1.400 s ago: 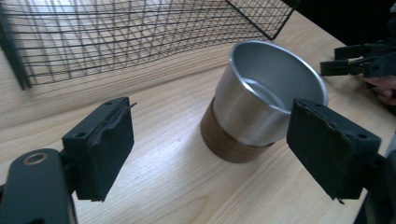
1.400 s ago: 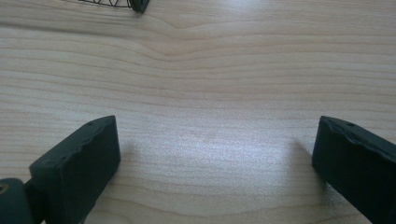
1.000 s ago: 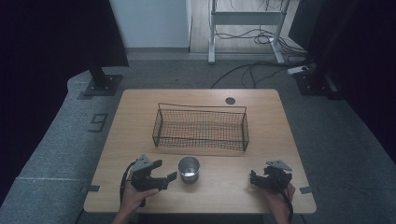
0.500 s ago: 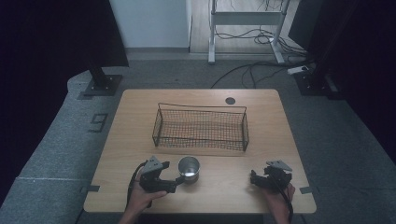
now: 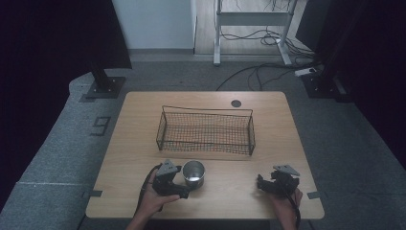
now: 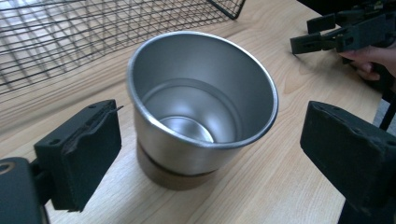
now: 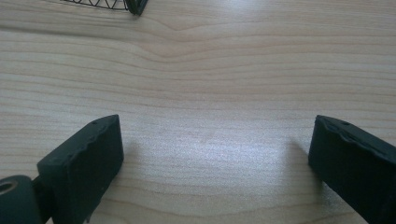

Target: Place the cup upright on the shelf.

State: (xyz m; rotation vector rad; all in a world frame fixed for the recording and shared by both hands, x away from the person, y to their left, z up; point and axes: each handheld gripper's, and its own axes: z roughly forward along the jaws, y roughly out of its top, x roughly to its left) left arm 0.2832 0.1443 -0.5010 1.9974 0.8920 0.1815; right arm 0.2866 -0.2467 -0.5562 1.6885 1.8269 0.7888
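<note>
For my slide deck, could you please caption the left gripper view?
Left gripper, jaws open, straddles an upright empty steel cup on the wooden table, the wire basket behind.

One metal cup (image 5: 193, 173), one wire basket (image 5: 205, 130), two hand-held grippers.

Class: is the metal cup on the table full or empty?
Empty: the left gripper view looks into the upright cup and shows its bare shiny bottom.

Left gripper (image 5: 184, 183) is sitting low near the table's front edge, held in the left hand (image 5: 155, 199), jaws just been opening and now standing wide, pads gripping nothing. Right gripper (image 5: 262, 183) is resting in the right hand (image 5: 286, 201), jaws spread wide.
</note>
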